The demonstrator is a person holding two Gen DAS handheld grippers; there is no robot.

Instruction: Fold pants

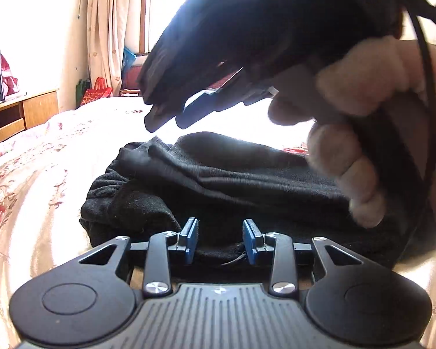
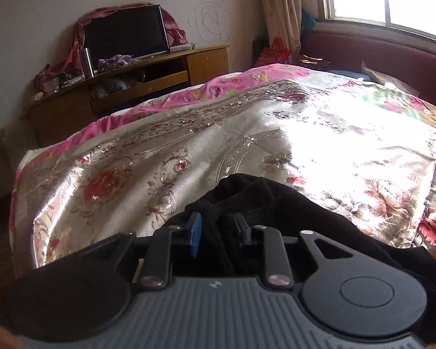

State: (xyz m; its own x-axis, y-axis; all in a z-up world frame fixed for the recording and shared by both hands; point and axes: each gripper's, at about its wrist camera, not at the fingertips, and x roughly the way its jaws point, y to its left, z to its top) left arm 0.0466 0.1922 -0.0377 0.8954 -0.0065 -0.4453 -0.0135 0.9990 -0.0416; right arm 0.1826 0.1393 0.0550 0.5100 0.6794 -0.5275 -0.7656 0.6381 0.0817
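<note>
Left wrist view: left gripper (image 1: 220, 240) low at near edge of black pants (image 1: 218, 180), fingers apart, nothing between; pants bunched on floral bedspread (image 1: 29, 180); right gripper (image 1: 174, 116) overhead. Right wrist view: right gripper (image 2: 215, 232) clamped on pants (image 2: 276, 200) fold above bedspread (image 2: 189, 151).

Left wrist view: low over the bedspread (image 1: 29, 174), looking along the left gripper (image 1: 221, 240) – black pants (image 1: 218, 180) just ahead.
Right wrist view: higher, facing the TV stand (image 2: 148, 69).
Shared: pants, bedspread, curtain.
</note>
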